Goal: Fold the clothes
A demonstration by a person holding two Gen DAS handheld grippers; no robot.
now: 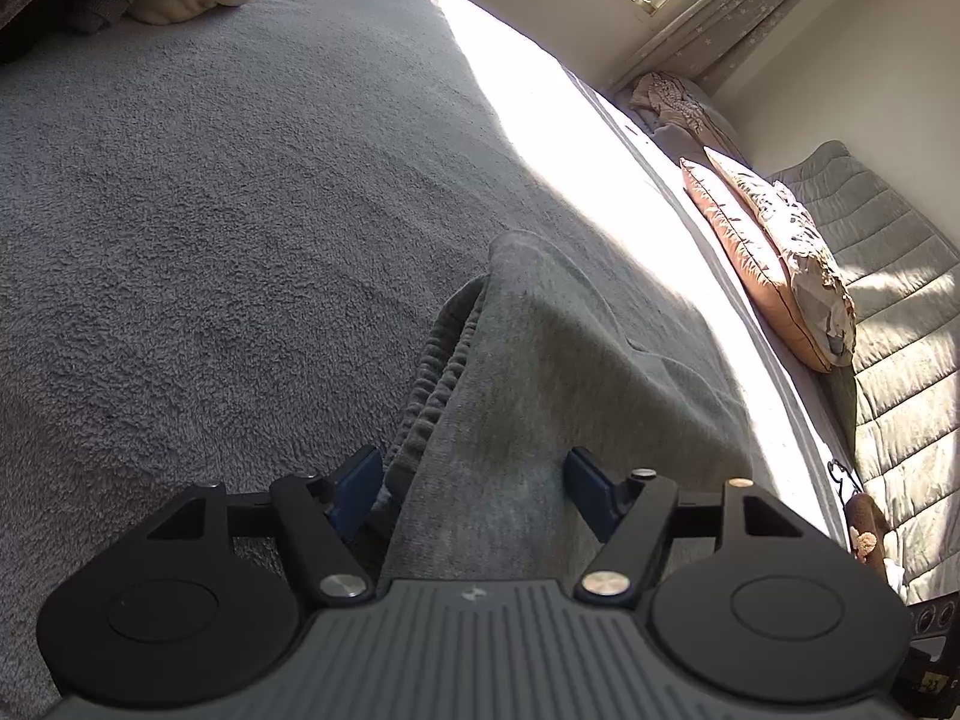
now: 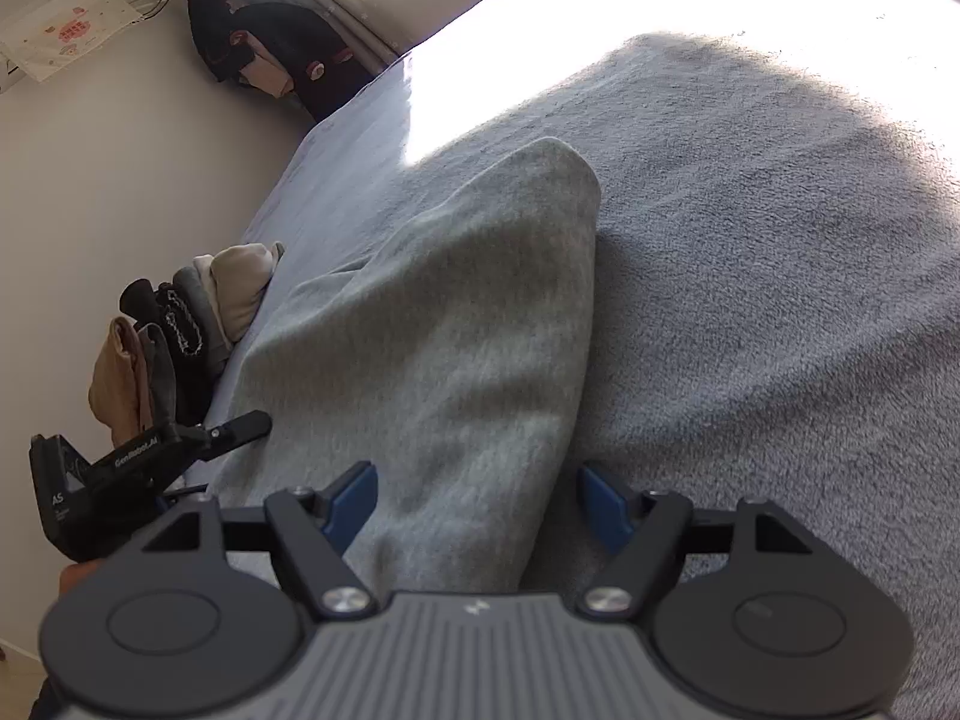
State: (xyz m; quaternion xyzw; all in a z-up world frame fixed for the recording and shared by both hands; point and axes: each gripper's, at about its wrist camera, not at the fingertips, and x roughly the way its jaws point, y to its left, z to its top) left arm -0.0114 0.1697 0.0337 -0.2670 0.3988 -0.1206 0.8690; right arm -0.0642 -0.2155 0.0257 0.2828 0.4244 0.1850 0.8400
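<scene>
A folded grey sweat garment (image 1: 558, 372) with a gathered elastic band (image 1: 432, 372) lies on the grey fleece blanket (image 1: 210, 210). My left gripper (image 1: 474, 489) is open, its blue pads (image 1: 360, 489) standing on either side of the garment's near end with a gap to the fabric. In the right wrist view the same grey garment (image 2: 456, 312) runs away from me, folded edge on the right. My right gripper (image 2: 480, 507) is open too, straddling the garment's near end. The left gripper's black housing (image 2: 102, 480) shows at the lower left there.
A pile of folded clothes (image 2: 192, 312) sits at the bed's edge by the wall. Two orange pillows (image 1: 774, 264) and a quilted grey cover (image 1: 888, 312) lie beyond the sunlit strip. A dark hanging garment (image 2: 282, 48) is in the far corner.
</scene>
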